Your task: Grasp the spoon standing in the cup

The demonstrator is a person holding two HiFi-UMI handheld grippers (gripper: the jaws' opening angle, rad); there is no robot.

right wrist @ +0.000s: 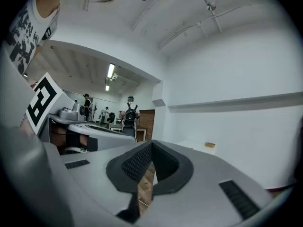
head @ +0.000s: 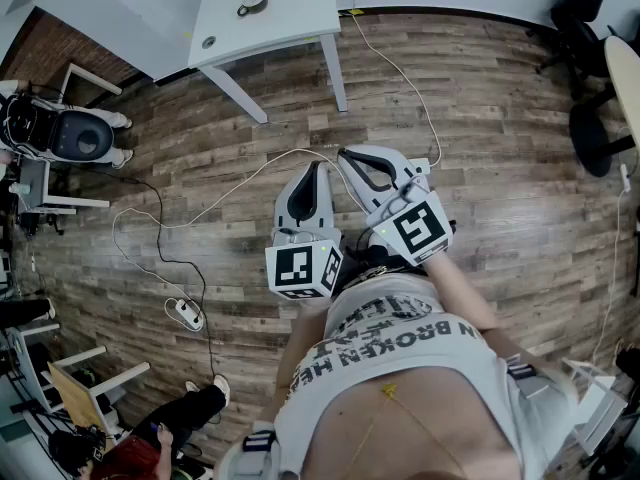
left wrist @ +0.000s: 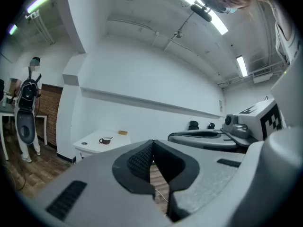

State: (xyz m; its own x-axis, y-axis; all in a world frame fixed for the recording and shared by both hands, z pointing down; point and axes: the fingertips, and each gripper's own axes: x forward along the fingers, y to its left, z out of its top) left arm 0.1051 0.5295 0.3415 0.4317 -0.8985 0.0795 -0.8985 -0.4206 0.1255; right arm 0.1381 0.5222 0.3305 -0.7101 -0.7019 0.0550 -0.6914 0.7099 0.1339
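1. Spoon (left wrist: 110,137) standing in cup (left wrist: 104,140) on white table (head: 300,13), at top of head view and well apart from both grippers. Handle end poking out over rim, slanted up and to right in left gripper view. Long axis tilted, not plumb. Bowl end down inside cup, out of sight. Too small for finer detail.
2. Cup upright near middle of tabletop, ear turned left in left gripper view. Tan block (left wrist: 123,133) behind and to right of it, apart. Round disc (head: 208,41) nearer table's front edge, also apart.
3. Left gripper (head: 319,164) held level in front of torso, pointing toward table. Jaws together at tips, nothing between pads. Only a sliver of floor and cable visible through slit lower down.
4. Right gripper (head: 346,154) just beside left one, level, angled slightly leftward in head view, tips of both near each other. Jaws closed and empty. Table edge and tan block off to right in right gripper view.
5. Wood floor (head: 480,118) between grippers and table, crossed by white cable (head: 400,78) running past a table leg toward grippers.
6. Far left in left gripper view: a standing person (left wrist: 27,112) beside a brick wall section.
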